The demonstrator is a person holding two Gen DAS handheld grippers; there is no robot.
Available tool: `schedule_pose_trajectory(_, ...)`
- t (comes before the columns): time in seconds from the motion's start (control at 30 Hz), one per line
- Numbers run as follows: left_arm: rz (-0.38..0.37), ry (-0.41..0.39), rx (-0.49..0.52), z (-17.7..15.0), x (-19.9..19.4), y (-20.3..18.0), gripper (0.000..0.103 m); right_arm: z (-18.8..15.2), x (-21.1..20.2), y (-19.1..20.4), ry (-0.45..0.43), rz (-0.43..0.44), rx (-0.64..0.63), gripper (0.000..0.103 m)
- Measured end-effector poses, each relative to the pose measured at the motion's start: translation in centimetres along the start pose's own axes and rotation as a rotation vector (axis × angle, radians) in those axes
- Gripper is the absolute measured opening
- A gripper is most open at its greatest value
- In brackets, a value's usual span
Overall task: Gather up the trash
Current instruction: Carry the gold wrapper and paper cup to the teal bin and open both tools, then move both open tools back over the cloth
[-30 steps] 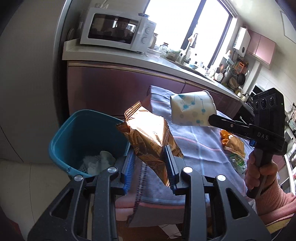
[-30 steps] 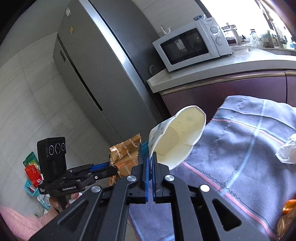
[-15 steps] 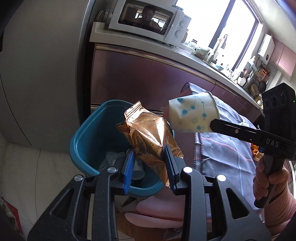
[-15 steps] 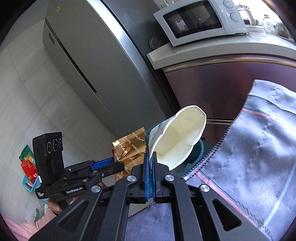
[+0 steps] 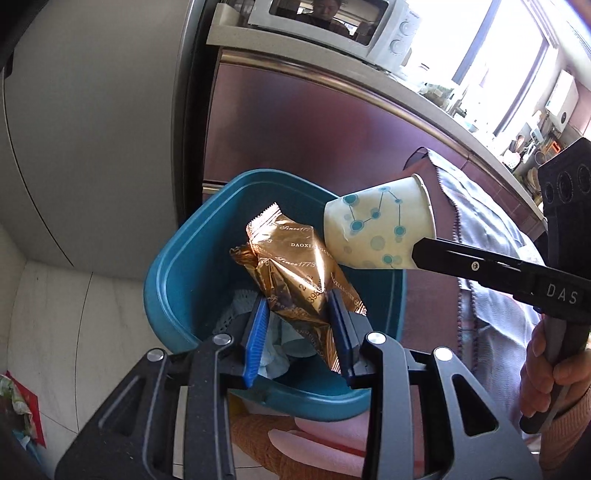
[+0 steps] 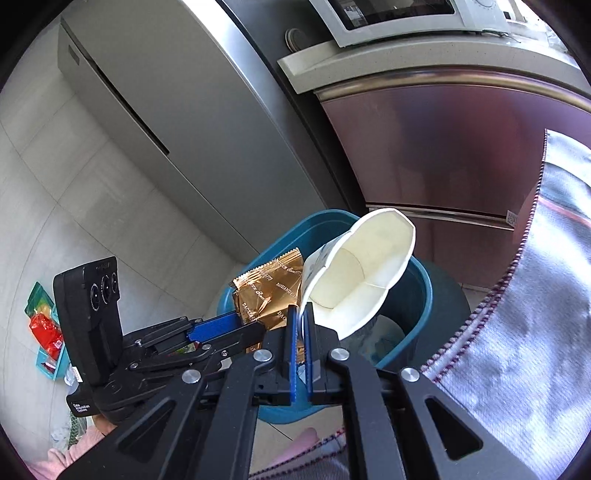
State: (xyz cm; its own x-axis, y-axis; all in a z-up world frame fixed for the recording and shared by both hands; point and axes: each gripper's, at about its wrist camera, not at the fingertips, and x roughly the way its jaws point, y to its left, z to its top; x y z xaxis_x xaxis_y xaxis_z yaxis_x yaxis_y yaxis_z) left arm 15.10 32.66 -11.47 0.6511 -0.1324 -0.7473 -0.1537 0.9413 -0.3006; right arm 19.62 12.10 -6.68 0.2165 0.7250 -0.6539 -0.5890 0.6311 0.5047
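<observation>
Two items over the bin (image 5: 173, 280), unreleased: L gripper (image 5: 297, 334) clamps wrapper (image 5: 295, 269), R gripper (image 6: 301, 332) jaws just easing off cup (image 6: 364, 273) rim.

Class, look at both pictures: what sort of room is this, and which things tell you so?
Most likely a home kitchen. A microwave sits on a long worktop above dark red cabinet fronts, and a tall steel fridge stands beside them.

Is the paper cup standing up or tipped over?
Tipped over. The paper cup lies on its side above the blue bin, its open mouth facing the right-wrist camera, empty inside.
</observation>
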Motion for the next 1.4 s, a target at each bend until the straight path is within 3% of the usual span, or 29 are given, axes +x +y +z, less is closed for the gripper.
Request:
schedule_pose_trajectory(0.27,0.027,0.055,-0.032,-0.1,3.6,0.5,0.037,-0.4,0.6,-0.6,0.010,0.001,0.032,0.012)
schedule_pose_trajectory(0.4,0.025,0.038,-0.028,-0.4,3.6,-0.2,0.037,-0.9,-0.3,-1.0,-0.006,0.008,0.042,0.014)
schedule_pose_trajectory(0.67,0.010,-0.067,0.038,-0.5,0.7,-3.5,0.041,-2.2,-3.9,-0.8,-0.065,0.039,0.031,0.015)
schedule_pose_trajectory(1.07,-0.157,-0.156,0.200,-1.7,-4.7,-11.2,0.047,-6.0,-13.6,-1.6,-0.218,0.010,0.009,0.025)
schedule_pose_trajectory(1.4,-0.339,-0.102,0.350,-5.3,-5.8,-20.2,0.050,-11.8,-22.4,-5.9,-0.352,-0.137,0.112,0.029)
